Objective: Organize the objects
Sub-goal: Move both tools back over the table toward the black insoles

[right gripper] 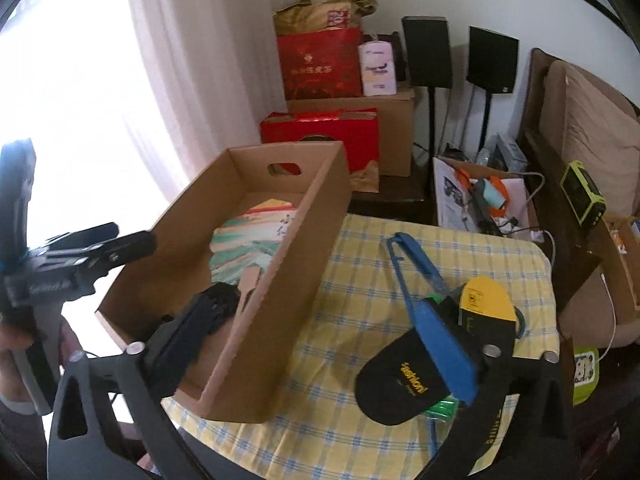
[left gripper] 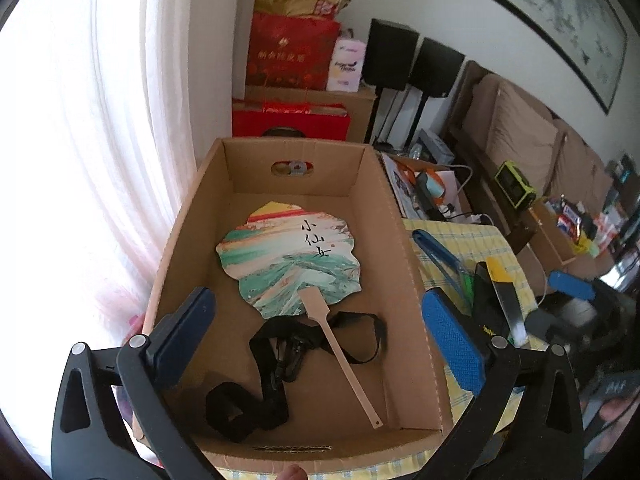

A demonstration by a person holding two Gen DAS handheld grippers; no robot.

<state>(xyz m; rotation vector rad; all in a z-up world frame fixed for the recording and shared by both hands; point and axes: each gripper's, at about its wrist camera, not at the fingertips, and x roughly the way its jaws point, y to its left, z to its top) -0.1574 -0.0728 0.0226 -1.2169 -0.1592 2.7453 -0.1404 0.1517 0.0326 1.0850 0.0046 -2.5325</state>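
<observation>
Above the cardboard box [left gripper: 404, 264], the left gripper [left gripper: 316, 336] held its fingers [left gripper: 452, 344] wide apart, gripping nothing. Inside lay a scalloped paper fan [left gripper: 288, 256], marbled green, pink and yellow with black characters, its pale handle crossing a black strap [left gripper: 276, 376]. Right of the box, the right gripper [right gripper: 320, 344] hung equally spread over black-and-yellow insoles [right gripper: 404, 384] and a blue hanger [right gripper: 408, 252] on the checked bench [right gripper: 344, 280].

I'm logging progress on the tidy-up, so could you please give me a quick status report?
Left gripper open over brown cardboard box. Painted paper fan, black strap already inside. Right gripper open, empty. Black-and-yellow insole on checked tablecloth. Nothing blocking.
</observation>
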